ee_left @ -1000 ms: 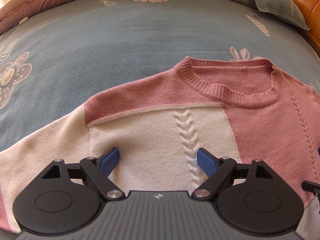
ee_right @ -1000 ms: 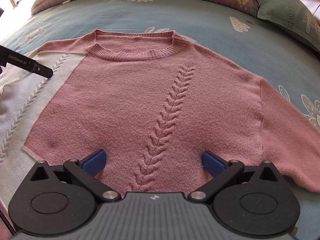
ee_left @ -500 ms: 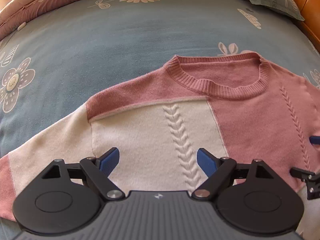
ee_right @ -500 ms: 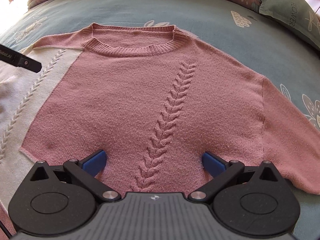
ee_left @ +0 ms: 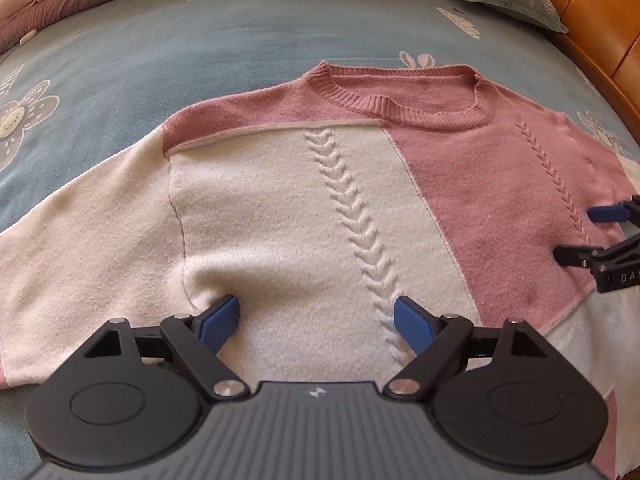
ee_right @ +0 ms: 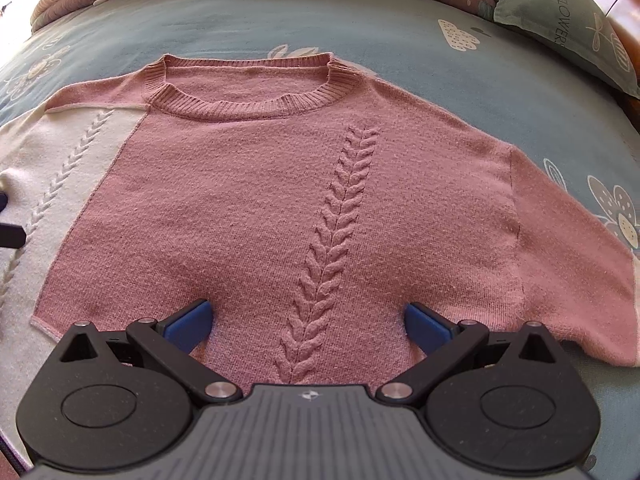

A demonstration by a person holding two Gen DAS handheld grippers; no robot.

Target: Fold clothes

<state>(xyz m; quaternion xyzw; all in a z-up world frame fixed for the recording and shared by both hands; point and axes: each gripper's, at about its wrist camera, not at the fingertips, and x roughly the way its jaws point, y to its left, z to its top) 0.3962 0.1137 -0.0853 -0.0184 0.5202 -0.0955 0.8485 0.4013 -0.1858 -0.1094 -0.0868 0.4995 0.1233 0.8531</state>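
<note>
We hold the left hand-held gripper [ee_left: 316,320] and right hand-held gripper [ee_right: 308,320] spread wide, gripping nothing, blue pads pressing a pink-and-cream sweater [ee_right: 260,200] lying flat on the floral bed [ee_left: 200,40], collar at twelve o'clock.

Soft daylight fills both views, bright and even. In the right wrist view the top left corner blows out to white glare, so light seems to enter from that side. Shadows are faint and short under the blue fingertips [ee_right: 188,325]. Focus is sharp on the sweater [ee_left: 288,216] knit. Fisheye distortion bows the bedspread [ee_left: 160,40] and darkens the corners.
</note>
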